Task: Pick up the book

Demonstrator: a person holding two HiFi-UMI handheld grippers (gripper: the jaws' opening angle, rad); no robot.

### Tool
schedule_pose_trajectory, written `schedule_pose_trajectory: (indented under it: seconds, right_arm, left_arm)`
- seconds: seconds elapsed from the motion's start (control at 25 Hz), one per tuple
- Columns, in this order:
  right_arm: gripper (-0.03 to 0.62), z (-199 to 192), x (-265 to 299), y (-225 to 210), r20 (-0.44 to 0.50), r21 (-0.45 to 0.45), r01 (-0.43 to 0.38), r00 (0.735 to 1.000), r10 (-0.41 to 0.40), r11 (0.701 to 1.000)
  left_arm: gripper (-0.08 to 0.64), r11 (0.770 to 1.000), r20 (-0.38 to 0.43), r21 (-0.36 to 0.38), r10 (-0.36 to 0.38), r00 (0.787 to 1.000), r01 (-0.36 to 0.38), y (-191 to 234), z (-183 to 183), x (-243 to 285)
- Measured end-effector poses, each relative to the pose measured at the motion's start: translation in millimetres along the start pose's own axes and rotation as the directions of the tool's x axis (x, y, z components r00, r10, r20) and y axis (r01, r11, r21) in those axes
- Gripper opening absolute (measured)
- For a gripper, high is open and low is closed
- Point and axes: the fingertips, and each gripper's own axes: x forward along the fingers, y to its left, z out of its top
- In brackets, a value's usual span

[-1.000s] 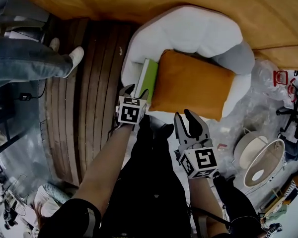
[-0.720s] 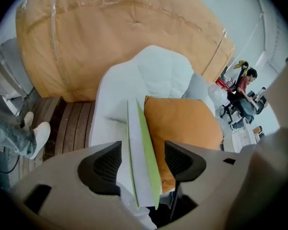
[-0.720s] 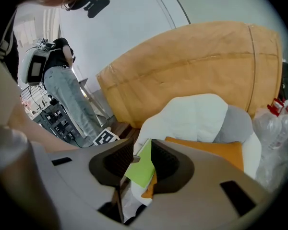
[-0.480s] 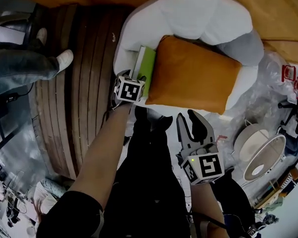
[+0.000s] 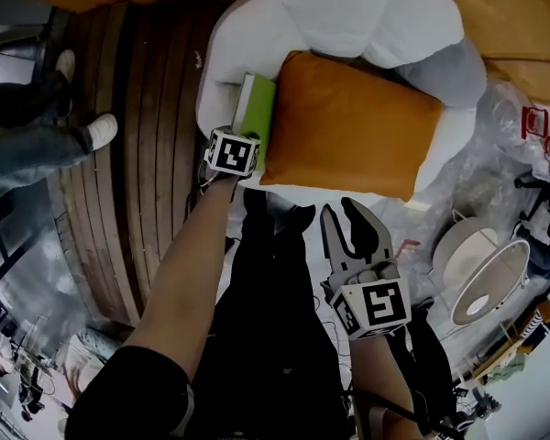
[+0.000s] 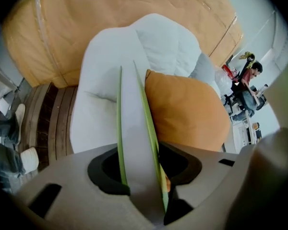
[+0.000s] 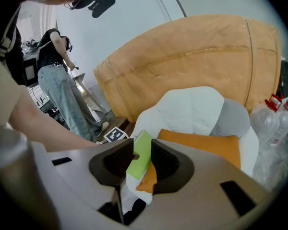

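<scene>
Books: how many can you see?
1: the green book sits beside the orange cushion, between the left gripper's closing jaws. Others could hide under the cushion.

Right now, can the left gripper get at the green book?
Probably yes: the green book stands on edge between the closing jaws of the left gripper, and the orange pillow lies beside it, not across.

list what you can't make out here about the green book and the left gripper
Left gripper view: the left gripper's jaws are closing with the green-covered book between them; whether they press on it yet is unclear.
Head view: the gripper's marker cube hides its jaws and the book's near end.
Head view: the orange rectangular cushion covers one side of the book; no title is legible.
</scene>
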Motion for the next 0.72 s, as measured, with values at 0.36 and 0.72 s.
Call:
schedule_pose_trajectory:
  seconds: [0.36,0.72]
  right_arm:
    - [0.106,0.2,-4.3,-9.9,0.019,0.028,0.03,0.999,-0.03,0.999]
    - [0.106,5.0,-19.0,-13.4,0.055,0.012,0.058,0.997,-0.059,0.998]
  left_arm:
    - [0.152,1.0,0.042,-0.008,0.021,0.999,-0.021,-8.4,10.8,-7.3]
    - [0.139,0.999,0.081,-0.02,0.031,0.996,-0.03,-10.0,11.7,-22.0]
